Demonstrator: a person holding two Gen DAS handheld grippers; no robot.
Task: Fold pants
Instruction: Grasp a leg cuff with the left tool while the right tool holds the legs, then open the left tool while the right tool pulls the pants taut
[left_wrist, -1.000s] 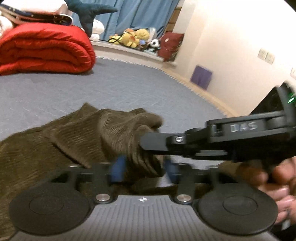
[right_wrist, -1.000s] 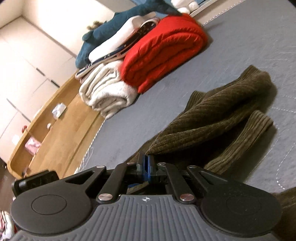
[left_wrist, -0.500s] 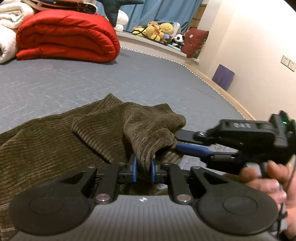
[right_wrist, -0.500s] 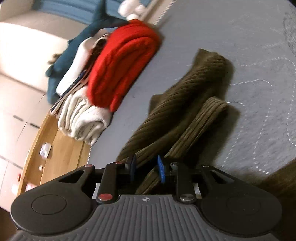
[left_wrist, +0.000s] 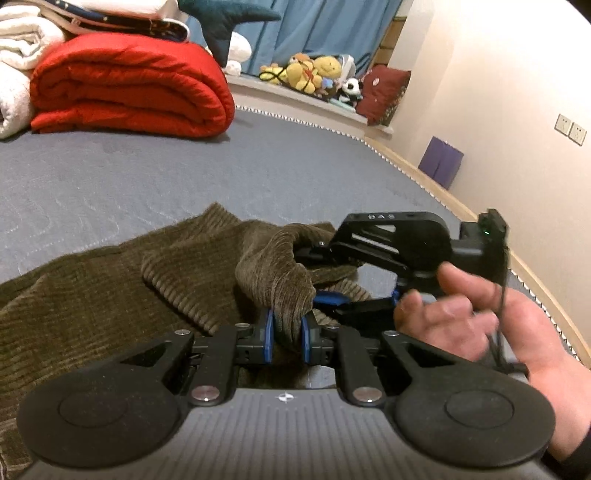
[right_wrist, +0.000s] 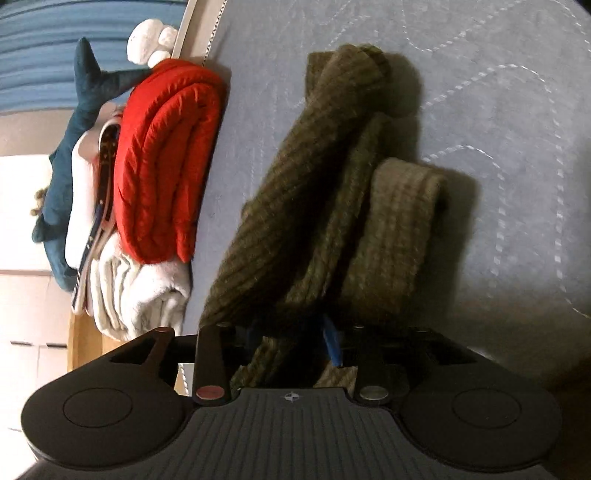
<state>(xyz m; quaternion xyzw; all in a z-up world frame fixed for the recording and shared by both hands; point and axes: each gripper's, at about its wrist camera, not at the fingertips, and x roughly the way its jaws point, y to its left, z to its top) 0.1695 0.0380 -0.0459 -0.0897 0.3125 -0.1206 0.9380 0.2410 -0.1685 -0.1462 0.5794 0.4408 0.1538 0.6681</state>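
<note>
Olive corduroy pants (left_wrist: 110, 295) lie bunched on the grey-blue quilted bed (left_wrist: 147, 184). My left gripper (left_wrist: 287, 334) is shut on a raised fold of the pants, the cloth pinched between its blue pads. My right gripper (left_wrist: 328, 277), held in a bare hand, is just right of it in the left wrist view, turned on its side and open, its jaws astride the same bunch. In the right wrist view the pants (right_wrist: 314, 206) run away from my right gripper (right_wrist: 291, 339), with cloth lying between its spread blue pads.
A rolled red quilt (left_wrist: 129, 85), white blankets (left_wrist: 18, 66) and a teal plush shark (left_wrist: 221, 22) are stacked at the far side of the bed. Stuffed toys (left_wrist: 314, 74) sit on the window ledge. The wall and wooden bed edge (left_wrist: 535, 288) run along the right.
My left gripper closed on the fold of the pants. My right gripper opened, let go its grip, and rolled onto its side around the bunch.
</note>
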